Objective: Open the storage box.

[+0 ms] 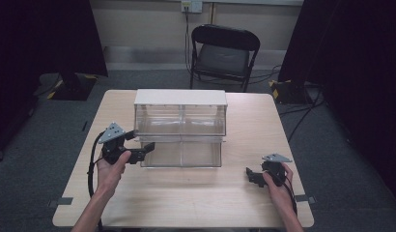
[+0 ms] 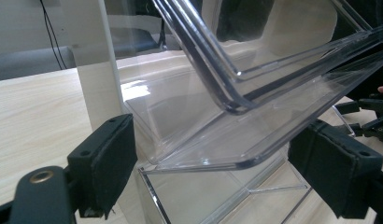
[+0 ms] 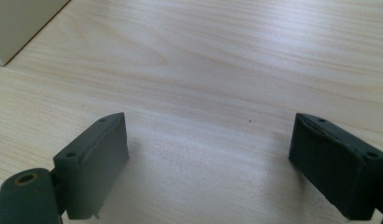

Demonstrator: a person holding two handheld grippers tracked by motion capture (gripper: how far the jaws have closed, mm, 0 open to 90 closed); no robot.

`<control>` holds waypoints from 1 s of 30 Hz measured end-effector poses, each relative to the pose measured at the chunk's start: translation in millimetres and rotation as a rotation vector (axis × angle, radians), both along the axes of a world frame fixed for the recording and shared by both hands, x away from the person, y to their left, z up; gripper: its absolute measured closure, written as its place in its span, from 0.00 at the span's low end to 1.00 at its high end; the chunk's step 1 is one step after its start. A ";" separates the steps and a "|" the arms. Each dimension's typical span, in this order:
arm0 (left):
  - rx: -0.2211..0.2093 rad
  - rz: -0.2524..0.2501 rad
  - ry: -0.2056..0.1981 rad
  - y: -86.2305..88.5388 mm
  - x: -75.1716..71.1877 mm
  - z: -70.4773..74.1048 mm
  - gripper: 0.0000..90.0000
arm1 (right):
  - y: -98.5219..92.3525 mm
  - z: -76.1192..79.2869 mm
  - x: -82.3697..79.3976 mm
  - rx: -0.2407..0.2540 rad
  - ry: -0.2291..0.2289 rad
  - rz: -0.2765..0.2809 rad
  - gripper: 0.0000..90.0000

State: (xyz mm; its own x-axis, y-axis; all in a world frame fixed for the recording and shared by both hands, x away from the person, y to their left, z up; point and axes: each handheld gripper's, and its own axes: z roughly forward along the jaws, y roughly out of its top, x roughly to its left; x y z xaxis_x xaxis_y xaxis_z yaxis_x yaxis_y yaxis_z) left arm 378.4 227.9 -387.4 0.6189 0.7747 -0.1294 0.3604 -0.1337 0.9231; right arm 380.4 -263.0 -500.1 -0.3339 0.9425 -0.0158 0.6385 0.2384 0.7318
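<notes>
A storage cabinet with a white top (image 1: 180, 96) stands on the middle of the wooden table (image 1: 186, 198) and holds clear plastic tilt-out bins (image 1: 181, 153). My left gripper (image 1: 140, 141) is open at the cabinet's lower left front corner. In the left gripper view its black pads (image 2: 103, 163) stand wide apart on either side of a tilted clear bin's front lip (image 2: 236, 98), not touching it. My right gripper (image 1: 254, 175) is open, low over bare table to the right of the cabinet; nothing lies between its pads (image 3: 94, 163).
A black folding chair (image 1: 224, 53) stands behind the table. Dark curtains hang at both sides. The cabinet's white side panel (image 2: 98, 70) rises just beyond the left pad. A white cabinet corner (image 3: 17, 23) shows at the upper left of the right gripper view.
</notes>
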 end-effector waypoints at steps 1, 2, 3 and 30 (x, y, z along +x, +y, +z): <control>-0.005 -0.002 -0.002 0.3 0.1 -0.4 0.17 | 0.0 0.0 0.0 0.000 0.000 0.000 0.12; -0.005 -0.002 -0.003 0.8 0.2 -0.7 0.17 | 0.0 0.0 0.0 0.000 0.000 0.000 0.12; -0.008 0.000 -0.001 0.9 0.1 -1.0 0.17 | 0.0 0.0 0.0 0.000 0.000 0.000 0.12; -0.017 -0.006 0.003 -0.6 1.1 -0.5 0.17 | 0.2 0.0 -0.2 0.000 0.000 -0.002 0.12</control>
